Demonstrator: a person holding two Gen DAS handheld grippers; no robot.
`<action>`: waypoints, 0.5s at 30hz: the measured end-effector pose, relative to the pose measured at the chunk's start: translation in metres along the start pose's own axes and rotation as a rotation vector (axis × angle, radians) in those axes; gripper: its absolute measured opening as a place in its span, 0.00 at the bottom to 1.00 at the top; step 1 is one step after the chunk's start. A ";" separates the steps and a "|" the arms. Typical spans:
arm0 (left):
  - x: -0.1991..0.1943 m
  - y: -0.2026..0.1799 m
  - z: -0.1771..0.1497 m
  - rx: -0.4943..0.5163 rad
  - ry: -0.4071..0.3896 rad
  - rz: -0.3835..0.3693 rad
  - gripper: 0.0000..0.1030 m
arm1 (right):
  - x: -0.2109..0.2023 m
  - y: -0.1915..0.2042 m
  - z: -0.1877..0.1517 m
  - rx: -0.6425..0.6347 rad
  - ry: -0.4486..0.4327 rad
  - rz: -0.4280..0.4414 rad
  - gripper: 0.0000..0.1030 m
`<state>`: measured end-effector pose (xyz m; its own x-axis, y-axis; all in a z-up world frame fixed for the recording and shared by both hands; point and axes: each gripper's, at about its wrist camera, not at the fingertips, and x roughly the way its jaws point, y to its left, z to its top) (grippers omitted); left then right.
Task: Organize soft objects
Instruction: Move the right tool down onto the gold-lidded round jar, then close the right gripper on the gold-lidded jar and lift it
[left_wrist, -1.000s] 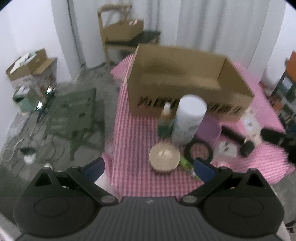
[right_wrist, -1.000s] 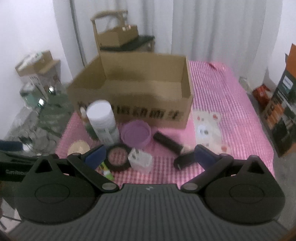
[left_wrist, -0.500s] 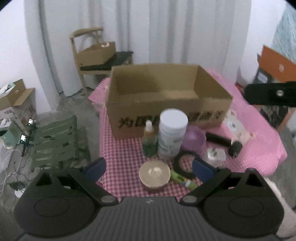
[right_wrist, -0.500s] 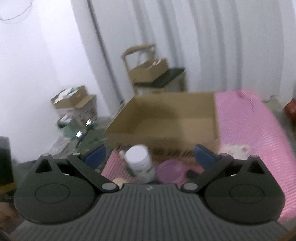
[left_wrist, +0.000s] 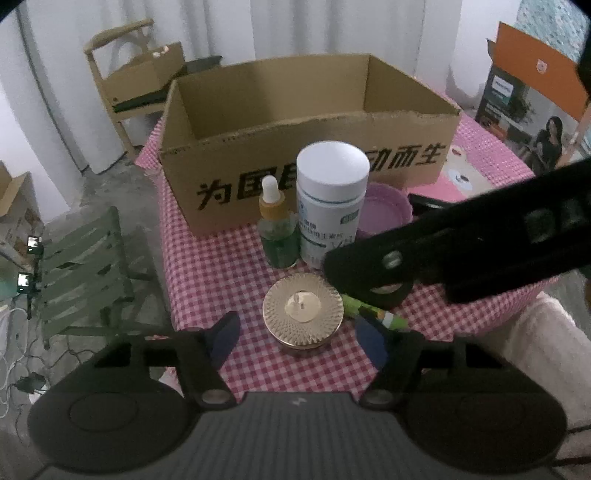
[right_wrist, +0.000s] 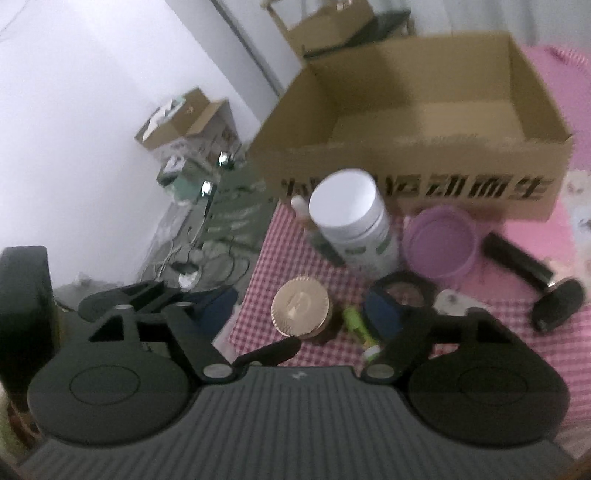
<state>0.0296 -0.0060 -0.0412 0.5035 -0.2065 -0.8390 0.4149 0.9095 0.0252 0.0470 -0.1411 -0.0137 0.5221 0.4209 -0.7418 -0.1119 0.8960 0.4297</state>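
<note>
Two hand-held black tools hover above the near edge of a counter (left_wrist: 229, 258) covered in pink-and-white checked cloth. The left tool (left_wrist: 297, 338) has just been narrowing its jaws; they stand partly open with nothing gripped, and a round gold-lidded jar (left_wrist: 303, 314) sits on the cloth just ahead, between the blue pads. The right tool (right_wrist: 303, 308) has also just been closing partway and holds nothing; in its own view the same jar lies between its fingers. From the left view its dark body crosses the right side of the scene.

Beside the jar lies a green tube (left_wrist: 373, 312), next to a black ring (right_wrist: 402, 291). Just behind stand a small green dropper bottle (left_wrist: 277, 229) and a tall white tub (left_wrist: 330, 201), close together, with a purple bowl (right_wrist: 439, 245) to their right. Further right lie a black cylinder (right_wrist: 515, 256) and a small white block (right_wrist: 448, 301), too blurred to make out.

Behind all these sits an open cardboard box (left_wrist: 306, 147) with black lettering on its front; its inside looks bare. A pale, soft-looking item (left_wrist: 456, 177) with a printed pattern lies flat on the cloth at the box's right end, well apart from both tools.

Beyond the counter are a wooden chair (left_wrist: 122, 74) and white curtains (left_wrist: 314, 26).
</note>
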 end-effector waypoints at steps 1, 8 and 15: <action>0.003 0.002 0.000 0.006 0.007 -0.005 0.65 | 0.007 0.000 0.000 0.007 0.018 0.005 0.69; 0.019 0.001 0.001 0.053 0.052 -0.016 0.57 | 0.047 -0.002 0.004 0.023 0.103 0.018 0.50; 0.029 0.002 0.005 0.063 0.074 -0.046 0.57 | 0.071 -0.009 0.008 0.048 0.141 0.026 0.45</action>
<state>0.0492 -0.0120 -0.0625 0.4264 -0.2179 -0.8779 0.4839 0.8749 0.0178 0.0913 -0.1206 -0.0662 0.3955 0.4625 -0.7935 -0.0816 0.8783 0.4712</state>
